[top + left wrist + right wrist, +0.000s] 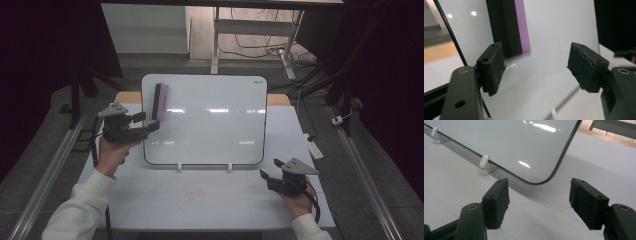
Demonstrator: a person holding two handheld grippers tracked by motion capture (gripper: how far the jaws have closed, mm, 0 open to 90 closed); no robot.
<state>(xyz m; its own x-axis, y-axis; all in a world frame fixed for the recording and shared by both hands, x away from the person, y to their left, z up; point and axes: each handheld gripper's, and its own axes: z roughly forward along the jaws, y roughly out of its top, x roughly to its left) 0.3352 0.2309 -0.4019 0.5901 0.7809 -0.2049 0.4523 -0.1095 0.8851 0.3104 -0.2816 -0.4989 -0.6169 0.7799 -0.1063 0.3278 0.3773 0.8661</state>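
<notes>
Eraser (160, 101) clings to whiteboard (210, 125) upper left; left gripper (150, 121) just beside it, fingers (491, 67) open, empty. Right gripper (267, 174) idle, open. Withdraw squarely, avoiding nudging it.

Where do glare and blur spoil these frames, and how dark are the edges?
High view: ceiling lights streak across the glossy white whiteboard, and the left and right margins sink into black. Left gripper view: bright spots on the board, and the black-and-purple eraser is soft, its lower end smeared. Right gripper view: one small glare patch on the board, otherwise sharp.
</notes>
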